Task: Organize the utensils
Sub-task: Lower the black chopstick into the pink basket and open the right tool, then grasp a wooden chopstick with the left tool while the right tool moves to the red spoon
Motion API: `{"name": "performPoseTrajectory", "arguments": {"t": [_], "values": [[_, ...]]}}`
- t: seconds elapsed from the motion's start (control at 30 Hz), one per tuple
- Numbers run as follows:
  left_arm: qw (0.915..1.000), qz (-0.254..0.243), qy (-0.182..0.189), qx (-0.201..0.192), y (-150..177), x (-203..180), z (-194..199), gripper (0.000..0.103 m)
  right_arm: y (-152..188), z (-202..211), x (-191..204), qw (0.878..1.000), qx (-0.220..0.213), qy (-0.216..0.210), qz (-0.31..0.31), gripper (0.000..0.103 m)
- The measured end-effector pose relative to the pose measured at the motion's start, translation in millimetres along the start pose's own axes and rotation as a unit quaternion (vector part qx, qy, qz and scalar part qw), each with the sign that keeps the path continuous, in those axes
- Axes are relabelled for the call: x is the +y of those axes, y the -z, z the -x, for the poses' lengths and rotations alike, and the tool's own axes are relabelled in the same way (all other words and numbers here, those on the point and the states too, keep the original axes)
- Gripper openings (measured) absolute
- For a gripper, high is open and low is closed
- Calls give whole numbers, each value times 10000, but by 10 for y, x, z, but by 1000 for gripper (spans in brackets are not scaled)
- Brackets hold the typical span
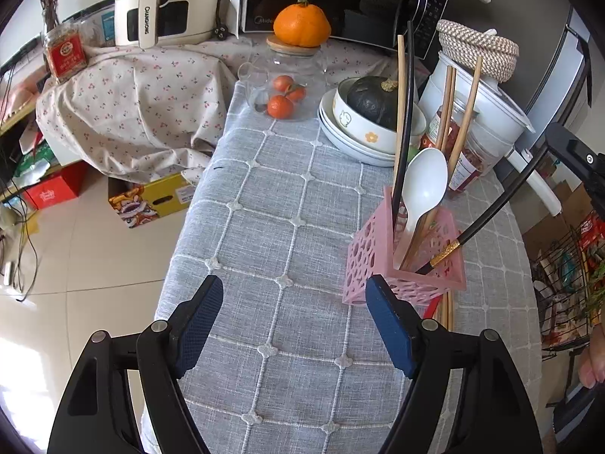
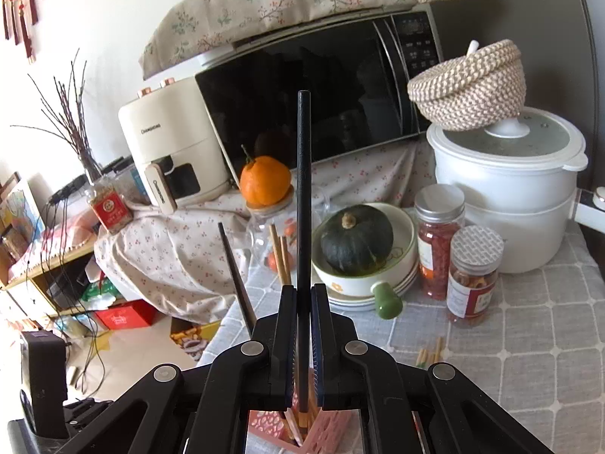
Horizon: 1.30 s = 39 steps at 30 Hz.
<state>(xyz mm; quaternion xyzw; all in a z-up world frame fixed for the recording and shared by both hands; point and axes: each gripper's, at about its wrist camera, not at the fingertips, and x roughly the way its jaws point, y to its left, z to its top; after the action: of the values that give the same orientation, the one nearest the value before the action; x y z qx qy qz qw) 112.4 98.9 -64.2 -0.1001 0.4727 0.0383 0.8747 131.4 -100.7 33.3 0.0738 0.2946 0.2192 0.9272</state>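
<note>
- Left gripper: jaws standing wide apart, gripping nothing; only grey cloth is showing between the blue pads.
- Holder: pink, perforated, sitting on the cloth just ahead of the left gripper's right-hand finger, its near corner lying right by that fingertip.
- Holder contents: a white spoon, several wooden chopsticks and one black chopstick, all standing up and leaning away from the left fingers.
- Right gripper: jaws closed, pinching a second black chopstick between the pads; the shaft is running straight up past the fingertips.
- Same chopstick in the left view: slanting down from the right, its gold-banded lower end dipping into the holder.
- Loose chopsticks: wooden, lying flat on the cloth beside the holder, just beyond the left gripper's right-hand finger.
- Holder in the right view: sitting directly beneath the right fingers.
</note>
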Motion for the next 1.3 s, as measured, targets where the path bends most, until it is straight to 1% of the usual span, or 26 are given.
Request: {"name": "performPoseTrajectory", "arguments": {"t": [0.07, 0.23, 0.37, 0.6, 0.63, 0.67, 0.77, 0.8, 0.87, 0.9, 0.97, 1.07, 1.2, 1.3], "values": [[10000, 3, 5, 11, 9, 6, -1, 80, 37, -86, 31, 9998, 136, 109, 111, 5], [10000, 25, 24, 34, 7, 22, -6, 80, 128, -241, 31, 9990, 405, 156, 122, 5], [10000, 0, 35, 36, 10, 5, -8, 80, 163, -271, 1, 9988, 477, 141, 50, 6], [9999, -15, 144, 79, 12, -24, -16, 80, 136, -221, -31, 9986, 525, -23, -118, 10], [9998, -21, 158, 89, 13, -29, -17, 80, 131, -200, -34, 9985, 531, -41, -136, 15], [9998, -24, 175, 98, 14, -33, -17, 80, 126, -171, -49, 9984, 528, -70, -177, 24], [9996, -29, 225, 144, 28, -41, -25, 81, 112, -77, -113, 9982, 534, -99, -268, 33], [9996, -37, 236, 167, 36, -49, -32, 81, 116, -57, -143, 9980, 560, -48, -272, 35], [9995, -57, 258, 198, 54, -69, -41, 82, 152, -39, -228, 9975, 642, 94, -294, 45], [9994, -69, 272, 218, 62, -80, -50, 83, 180, -48, -284, 9968, 707, 167, -323, 46], [9992, -87, 284, 274, 86, -108, -71, 84, 258, -94, -430, 9942, 912, 334, -454, 49], [9989, -141, 277, 347, 116, -154, -101, 84, 413, -228, -672, 9867, 1351, 540, -722, 52], [9984, -287, 259, 404, 143, -211, -125, 84, 652, -435, -967, 9713, 1952, 804, -1097, 53], [9982, -369, 223, 424, 163, -239, -137, 84, 797, -581, -1132, 9589, 2300, 974, -1346, 53]]}}
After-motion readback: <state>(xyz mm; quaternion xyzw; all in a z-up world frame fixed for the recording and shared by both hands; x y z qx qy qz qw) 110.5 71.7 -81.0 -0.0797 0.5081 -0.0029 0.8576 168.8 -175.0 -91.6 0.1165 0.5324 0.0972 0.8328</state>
